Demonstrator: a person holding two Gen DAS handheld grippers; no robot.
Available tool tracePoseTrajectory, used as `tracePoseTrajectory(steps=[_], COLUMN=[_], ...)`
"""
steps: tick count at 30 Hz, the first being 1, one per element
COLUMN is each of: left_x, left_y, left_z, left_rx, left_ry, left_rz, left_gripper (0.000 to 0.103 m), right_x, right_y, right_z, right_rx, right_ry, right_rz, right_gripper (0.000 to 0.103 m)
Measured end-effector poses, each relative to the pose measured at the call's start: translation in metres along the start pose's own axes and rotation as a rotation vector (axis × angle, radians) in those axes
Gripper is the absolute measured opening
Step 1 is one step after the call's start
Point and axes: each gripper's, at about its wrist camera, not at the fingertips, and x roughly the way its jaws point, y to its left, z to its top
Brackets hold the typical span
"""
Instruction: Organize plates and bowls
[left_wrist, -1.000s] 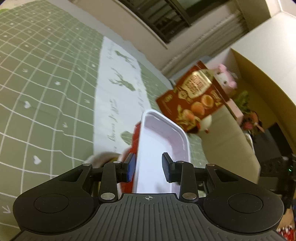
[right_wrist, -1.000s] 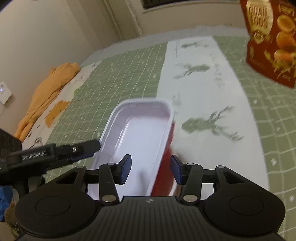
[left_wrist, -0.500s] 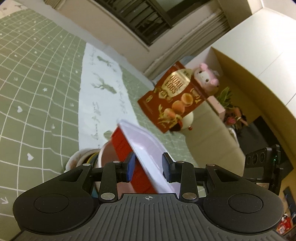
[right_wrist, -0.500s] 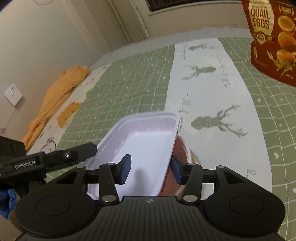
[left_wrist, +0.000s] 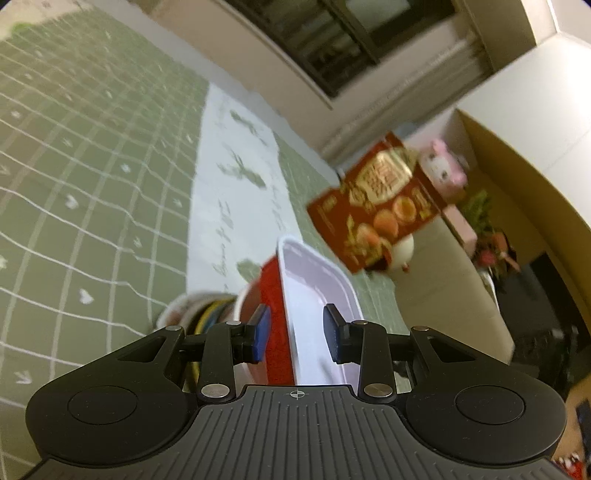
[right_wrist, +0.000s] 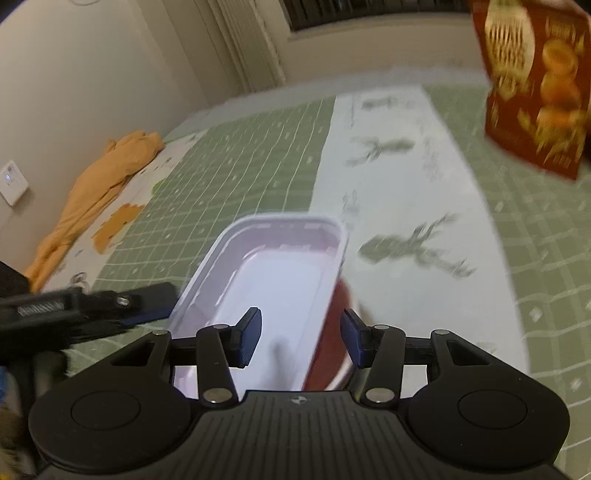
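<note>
I hold the rectangular red-and-white dish (right_wrist: 273, 280) by both long walls, left gripper (left_wrist: 295, 334) and right gripper (right_wrist: 301, 338) each clamped, its long axis pointing ahead, above the bowls (left_wrist: 207, 314) by the mat's (left_wrist: 92, 184) white strip.

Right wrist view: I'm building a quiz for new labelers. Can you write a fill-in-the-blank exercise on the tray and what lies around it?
1. The tray is white inside and ____ outside.
2. It is gripped by ____ claws: the left claw and the right claw.
3. The white runner is printed with green ____.
4. The crumpled cloth near the wall is ____.

Missing words: red; two; deer; orange.
</note>
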Motion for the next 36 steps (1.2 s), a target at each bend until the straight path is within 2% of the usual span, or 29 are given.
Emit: tracePoseTrajectory(steps=[5, 9, 11, 12, 14, 16, 19, 22, 27, 36], left_x=[-0.028, -0.045, -0.052, -0.054, -0.054, -0.058, -0.063, -0.062, -0.057, -0.07], left_y=[-0.016, -0.038, -0.052, -0.059, -0.073, -0.085, -0.1, -0.113, -0.123, -0.133], left_z=[-0.029, -0.072, -0.103, -0.117, -0.142, -0.164, -0.188, -0.211, -0.233, -0.251], left_rx=[0.054, 0.161, 0.243, 0.282, 0.349, 0.384, 0.387, 0.424, 0.445, 0.493], left_ry=[-0.05, -0.114, -0.167, -0.176, -0.146, -0.129, -0.131, -0.1, -0.061, -0.093], left_rz=[0.101, 0.191, 0.257, 0.288, 0.332, 0.33, 0.34, 0.39, 0.466, 0.477], left_gripper=[0.034, 0.034, 0.033, 0.028, 0.019, 0.018, 0.017, 0.017, 0.017, 0.017], right_x=[-0.038, -0.073, -0.09, -0.096, -0.108, -0.115, -0.12, -0.121, -0.126, -0.125], right_y=[0.01, 0.023, 0.028, 0.03, 0.033, 0.029, 0.018, 0.013, 0.011, 0.012], right_z=[-0.024, -0.061, -0.089, -0.101, -0.126, -0.145, -0.166, -0.186, -0.208, -0.224], right_rx=[-0.089, -0.166, -0.193, -0.197, -0.175, -0.141, -0.078, -0.043, -0.042, -0.055], right_ry=[-0.158, -0.311, -0.406, -0.441, -0.477, -0.439, -0.365, -0.301, -0.291, -0.252], right_rz=[-0.05, -0.115, -0.136, -0.146, -0.166, -0.138, -0.095, -0.121, -0.185, -0.201], right_gripper=[0.051, 0.078, 0.08, 0.083, 0.086, 0.087, 0.087, 0.087, 0.087, 0.087])
